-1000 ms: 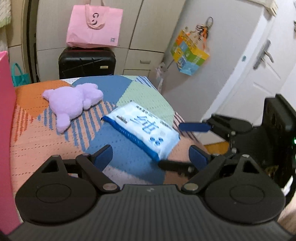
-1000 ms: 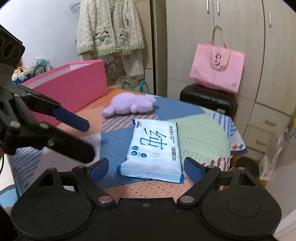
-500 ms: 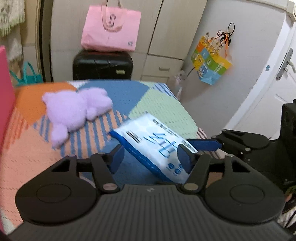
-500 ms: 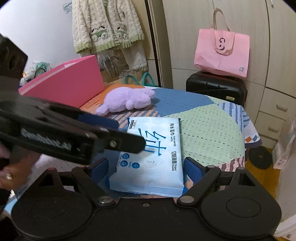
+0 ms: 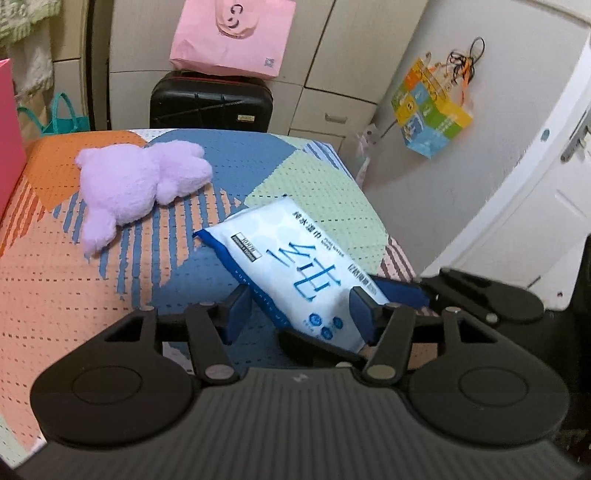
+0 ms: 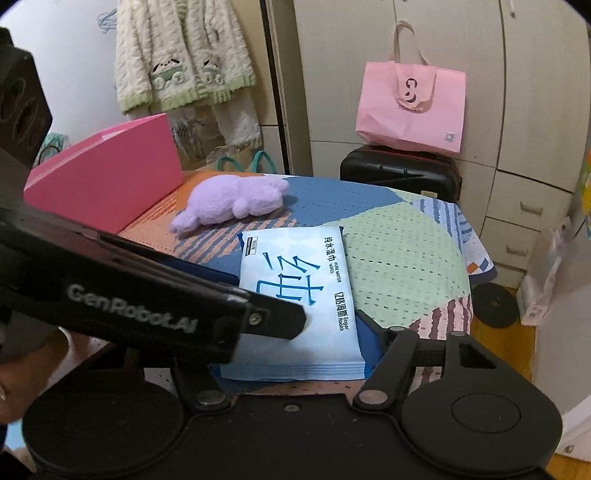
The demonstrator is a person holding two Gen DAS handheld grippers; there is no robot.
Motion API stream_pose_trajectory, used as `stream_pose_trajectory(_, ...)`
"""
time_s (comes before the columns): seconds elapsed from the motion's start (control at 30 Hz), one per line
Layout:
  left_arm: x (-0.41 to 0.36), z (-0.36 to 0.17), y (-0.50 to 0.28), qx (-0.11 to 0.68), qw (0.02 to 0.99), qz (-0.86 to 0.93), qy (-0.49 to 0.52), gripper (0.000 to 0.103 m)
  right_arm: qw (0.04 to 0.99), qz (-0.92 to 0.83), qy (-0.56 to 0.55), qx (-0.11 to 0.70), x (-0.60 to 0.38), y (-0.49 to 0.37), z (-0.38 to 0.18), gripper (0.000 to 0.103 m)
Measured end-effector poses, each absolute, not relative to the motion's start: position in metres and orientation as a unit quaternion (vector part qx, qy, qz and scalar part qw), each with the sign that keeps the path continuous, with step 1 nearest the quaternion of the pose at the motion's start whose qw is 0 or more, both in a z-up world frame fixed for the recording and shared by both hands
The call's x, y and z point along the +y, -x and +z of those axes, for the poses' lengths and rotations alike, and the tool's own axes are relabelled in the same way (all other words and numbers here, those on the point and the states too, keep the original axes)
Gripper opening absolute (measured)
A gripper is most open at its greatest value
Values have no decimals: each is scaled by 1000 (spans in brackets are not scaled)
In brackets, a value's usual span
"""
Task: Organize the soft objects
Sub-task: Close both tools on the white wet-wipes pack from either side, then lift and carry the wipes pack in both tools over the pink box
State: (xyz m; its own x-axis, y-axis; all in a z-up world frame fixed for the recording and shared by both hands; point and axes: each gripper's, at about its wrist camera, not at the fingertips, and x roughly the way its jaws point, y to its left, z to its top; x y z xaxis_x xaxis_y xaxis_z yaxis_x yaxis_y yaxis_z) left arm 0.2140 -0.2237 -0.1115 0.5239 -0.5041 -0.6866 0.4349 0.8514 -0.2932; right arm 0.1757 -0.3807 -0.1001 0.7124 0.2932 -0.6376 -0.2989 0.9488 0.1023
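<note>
A white and blue pack of wet wipes (image 5: 295, 266) lies flat on the patterned table; it also shows in the right wrist view (image 6: 299, 291). My left gripper (image 5: 301, 314) is open, its fingers on either side of the pack's near corner. My right gripper (image 6: 291, 343) is open around the pack's near end; its left finger is hidden behind the left gripper's arm. A purple plush toy (image 5: 136, 184) lies farther back on the left, and shows in the right wrist view (image 6: 231, 203) too.
A pink box (image 6: 107, 184) stands at the table's left side. A black suitcase (image 5: 210, 101) with a pink bag (image 5: 232, 35) on it stands behind the table. The table edge (image 5: 391, 243) drops off at the right, near a white door.
Both grippers moved forward onto the wipes pack. The left gripper's arm now crosses low in front of the right camera.
</note>
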Motion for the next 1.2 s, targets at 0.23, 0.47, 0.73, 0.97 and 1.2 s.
stream_pose_trajectory(0.23,-225,-113,-201,381,887,-260,24,44,929,142,-13,342,-374,-169,-100,70)
stream_pose_trajectory(0.47,-216,-113,-200,394,879,-265,35,45,933,125,2,336,-366,-164,-101,67)
stream_pose_trajectory(0.73,-212,-113,-207,411,868,-271,60,50,934,120,-40,335,-373,-163,-102,68)
stream_pose_trajectory(0.97,-215,-112,-198,399,875,-270,49,44,932,132,-65,332,-375,-161,-101,67)
stream_pose_trajectory(1.2,-210,-105,-182,394,878,-270,30,44,931,138,-60,333,-366,-150,-98,66)
